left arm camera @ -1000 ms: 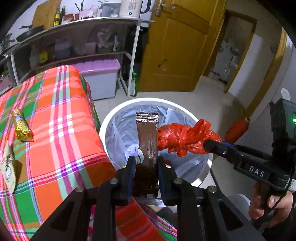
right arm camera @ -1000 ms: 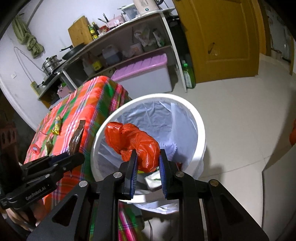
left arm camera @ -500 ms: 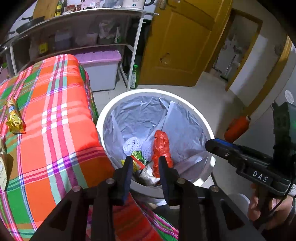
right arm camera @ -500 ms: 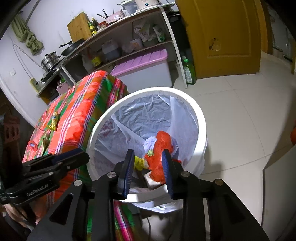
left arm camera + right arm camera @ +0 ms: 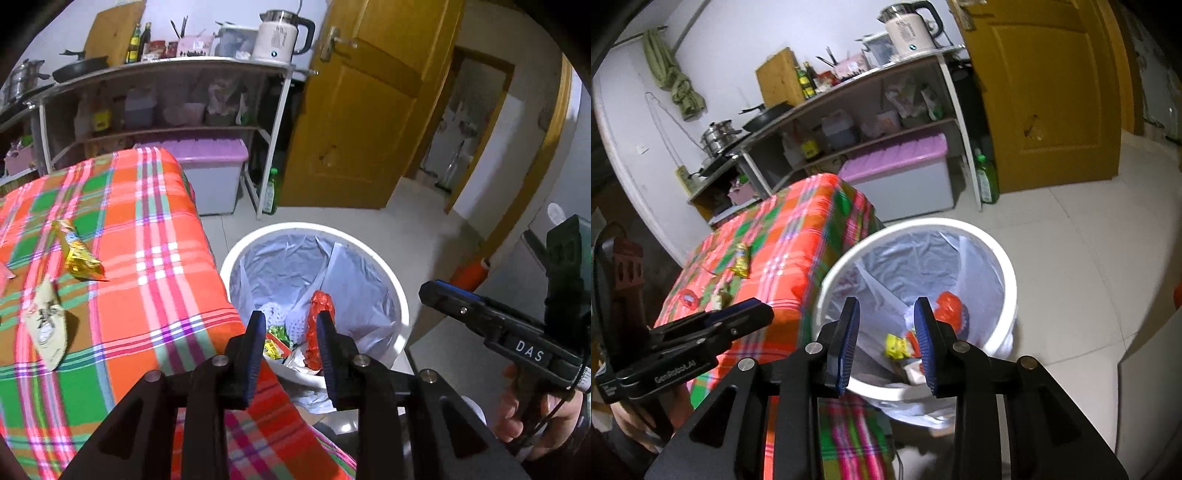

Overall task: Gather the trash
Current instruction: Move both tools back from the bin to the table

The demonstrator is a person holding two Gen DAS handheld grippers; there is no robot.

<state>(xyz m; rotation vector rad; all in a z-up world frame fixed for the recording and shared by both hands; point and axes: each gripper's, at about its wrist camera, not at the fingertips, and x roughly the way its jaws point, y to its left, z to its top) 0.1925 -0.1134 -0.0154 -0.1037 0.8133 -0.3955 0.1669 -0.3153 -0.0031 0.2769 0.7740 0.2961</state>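
A white trash bin [image 5: 400, 295] with a pale plastic liner stands on the floor beside the table; it also shows in the right wrist view [image 5: 1010, 284]. Inside lie a red plastic bag [image 5: 320, 306] [image 5: 948, 303], white foam netting [image 5: 275, 312] and a yellow-green wrapper [image 5: 895, 345]. My left gripper [image 5: 291, 325] is open and empty above the bin's near rim. My right gripper [image 5: 886, 321] is open and empty over the bin, and it shows from the side in the left wrist view [image 5: 454, 299]. On the plaid tablecloth [image 5: 155, 258] lie a gold wrapper [image 5: 79, 254] and a beige packet [image 5: 46, 325].
A metal shelf rack [image 5: 159, 96] with a kettle [image 5: 282, 35], bottles and pans stands behind the table. A purple-lidded storage box [image 5: 210, 177] and a green bottle [image 5: 271, 192] sit under it. A yellow wooden door [image 5: 362, 122] is at the right. A red item [image 5: 687, 297] lies on the table.
Both grippers opened: the brown packet left my left gripper and the red bag left my right gripper, dropping into the bin. Both grippers have since lifted and pulled back slightly.
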